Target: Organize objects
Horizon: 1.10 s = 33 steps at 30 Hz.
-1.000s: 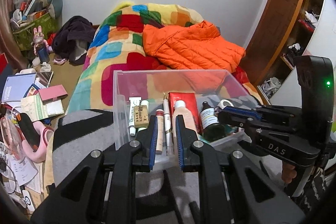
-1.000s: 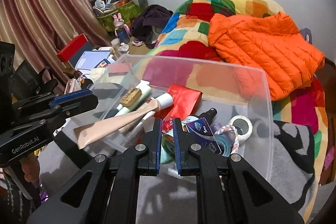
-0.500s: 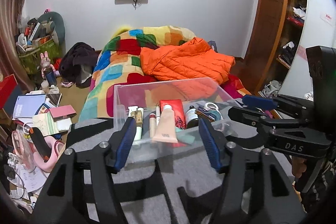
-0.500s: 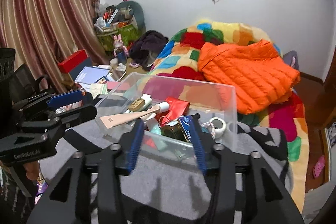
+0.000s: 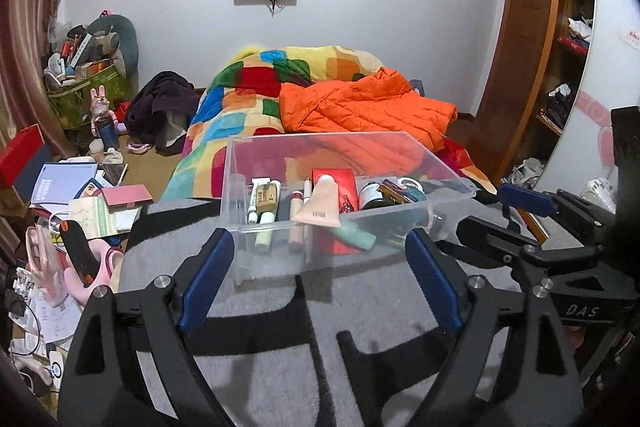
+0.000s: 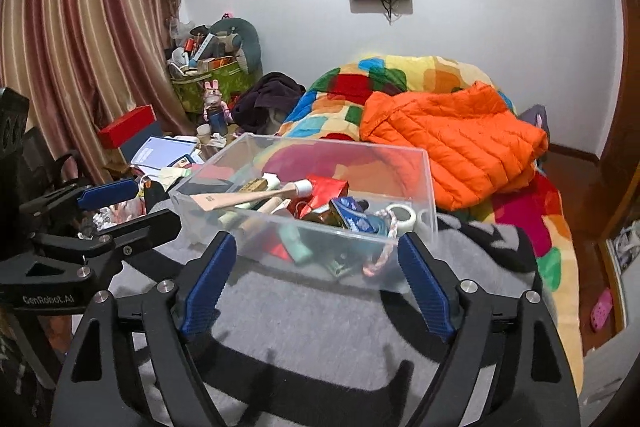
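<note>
A clear plastic box (image 5: 276,259) (image 6: 212,163) stands on a grey-and-black blanket (image 5: 280,311). It holds a beige tube (image 5: 318,203) (image 6: 248,197), a red packet (image 5: 338,181), a dark bottle (image 5: 372,195), a tape roll (image 6: 402,215) and several small tubes. My left gripper (image 5: 320,239) (image 6: 136,207) is a little short of the box's near wall, its jaws opening, nothing held. To its right, my right gripper (image 6: 316,243) (image 5: 500,215) faces the same wall, jaws opening too, with nothing gripped.
An orange jacket (image 5: 368,107) lies on a colourful quilt (image 5: 248,87) behind the box. Books, a red box (image 6: 128,127) and bags crowd the floor at left by the curtain (image 6: 80,47). A wooden wardrobe (image 5: 528,39) stands at right.
Both grippers went from shut to wide open and drew back from the box, so more of the blanket and room shows. The things in the box stayed put.
</note>
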### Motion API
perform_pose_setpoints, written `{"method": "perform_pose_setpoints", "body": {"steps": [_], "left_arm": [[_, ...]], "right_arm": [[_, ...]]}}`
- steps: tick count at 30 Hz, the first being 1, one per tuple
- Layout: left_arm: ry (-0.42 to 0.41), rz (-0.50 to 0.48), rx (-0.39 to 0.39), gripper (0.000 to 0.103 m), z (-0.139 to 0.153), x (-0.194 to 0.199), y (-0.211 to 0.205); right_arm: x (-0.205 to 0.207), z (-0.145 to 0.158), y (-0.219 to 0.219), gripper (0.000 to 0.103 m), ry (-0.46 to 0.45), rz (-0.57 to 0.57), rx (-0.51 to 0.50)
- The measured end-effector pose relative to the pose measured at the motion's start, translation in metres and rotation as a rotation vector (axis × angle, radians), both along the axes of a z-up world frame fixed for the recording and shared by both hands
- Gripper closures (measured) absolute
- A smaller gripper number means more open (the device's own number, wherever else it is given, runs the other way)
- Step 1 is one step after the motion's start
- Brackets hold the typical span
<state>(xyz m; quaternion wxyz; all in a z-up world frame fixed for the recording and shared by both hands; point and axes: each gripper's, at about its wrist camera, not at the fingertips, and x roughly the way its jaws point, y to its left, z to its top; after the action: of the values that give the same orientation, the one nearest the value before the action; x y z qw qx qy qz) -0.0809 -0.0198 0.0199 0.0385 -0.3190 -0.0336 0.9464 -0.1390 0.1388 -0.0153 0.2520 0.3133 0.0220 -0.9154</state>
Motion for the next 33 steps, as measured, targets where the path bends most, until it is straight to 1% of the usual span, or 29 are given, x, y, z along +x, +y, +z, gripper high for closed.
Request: {"method": "perform_pose_setpoints", "body": {"steps": [4,8,13,17,33], "left_arm": [[-0.001,-0.001,0.001,0.014,-0.002,0.004,0.0],[-0.009,-0.011,-0.02,0.014,-0.006,0.005,0.005],[-0.014,-0.022,-0.009,0.014,-0.008,0.002,0.007],[-0.017,-0.024,-0.018,0.014,-0.009,0.0,0.009],[-0.025,-0.028,-0.014,0.014,-0.011,-0.001,0.009]], "right_arm": [[0.001,-0.006,0.001,0.022,-0.014,-0.03,-0.003],[0.0,-0.01,0.004,0.022,-0.032,-0.046,0.012],[-0.005,-0.01,0.011,0.022,-0.048,-0.062,-0.004],[-0.006,-0.008,0.014,0.022,-0.046,-0.063,-0.007],[0.0,-0.005,0.013,0.022,-0.036,-0.049,-0.007]]}}
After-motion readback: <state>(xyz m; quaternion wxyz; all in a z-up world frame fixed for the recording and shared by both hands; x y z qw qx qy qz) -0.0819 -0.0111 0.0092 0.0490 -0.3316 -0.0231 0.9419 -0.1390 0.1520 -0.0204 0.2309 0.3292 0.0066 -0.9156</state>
